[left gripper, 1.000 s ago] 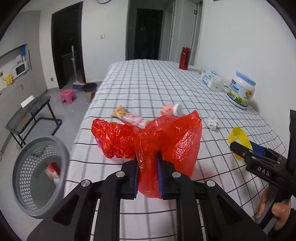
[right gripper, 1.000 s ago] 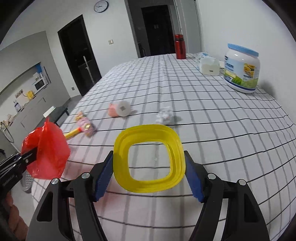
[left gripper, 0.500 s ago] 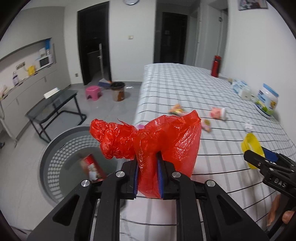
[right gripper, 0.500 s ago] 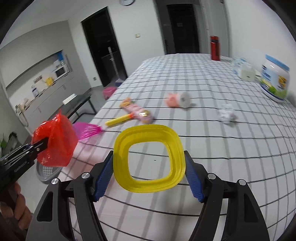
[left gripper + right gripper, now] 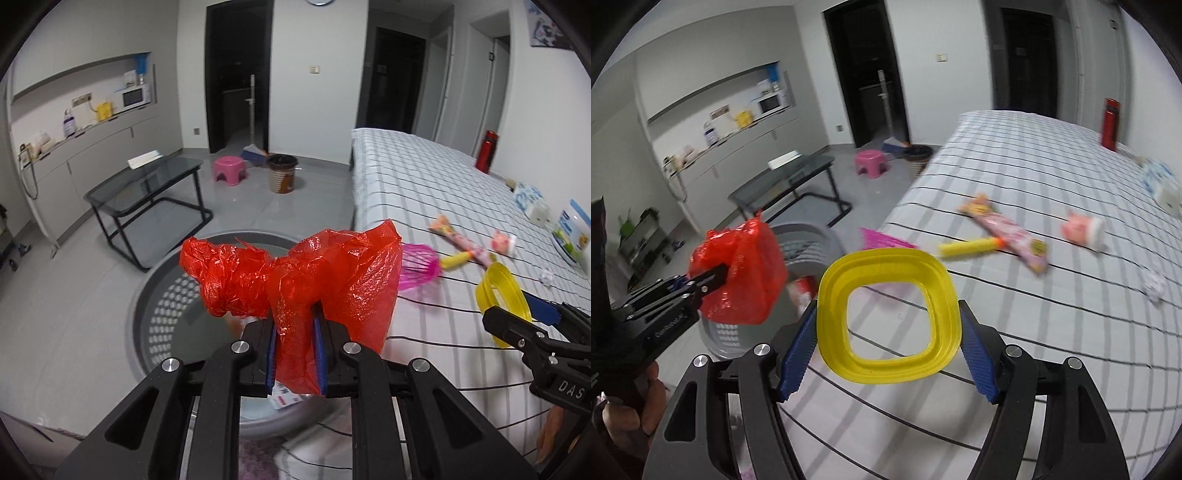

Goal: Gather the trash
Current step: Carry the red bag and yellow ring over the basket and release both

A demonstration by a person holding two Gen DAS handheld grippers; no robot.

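Observation:
My left gripper (image 5: pixel 295 354) is shut on a crumpled red plastic bag (image 5: pixel 325 273) and holds it above the grey perforated trash basket (image 5: pixel 162 295) on the floor beside the table. The bag (image 5: pixel 742 273) and basket (image 5: pixel 801 240) also show in the right wrist view. My right gripper (image 5: pixel 886 350) is shut on a yellow square plastic ring (image 5: pixel 886 314) and holds it above the checked tablecloth (image 5: pixel 1034 332) near the table's left edge. In the left wrist view the ring (image 5: pixel 498 295) shows at the right.
On the table lie a pink whisk with a yellow handle (image 5: pixel 967 245), a pink snack wrapper (image 5: pixel 1015 232), a pink cup (image 5: pixel 1082 230), a crumpled paper ball (image 5: pixel 1154 284), a red flask (image 5: pixel 1110 123) and a white jar (image 5: pixel 572 232). A glass side table (image 5: pixel 147 188), pink stool (image 5: pixel 229 168) and brown bin (image 5: pixel 282 177) stand on the floor.
Both grippers have swung left toward the table's edge. The red bag now hangs over the grey basket, and the yellow ring is nearer the edge. Both grips are unchanged.

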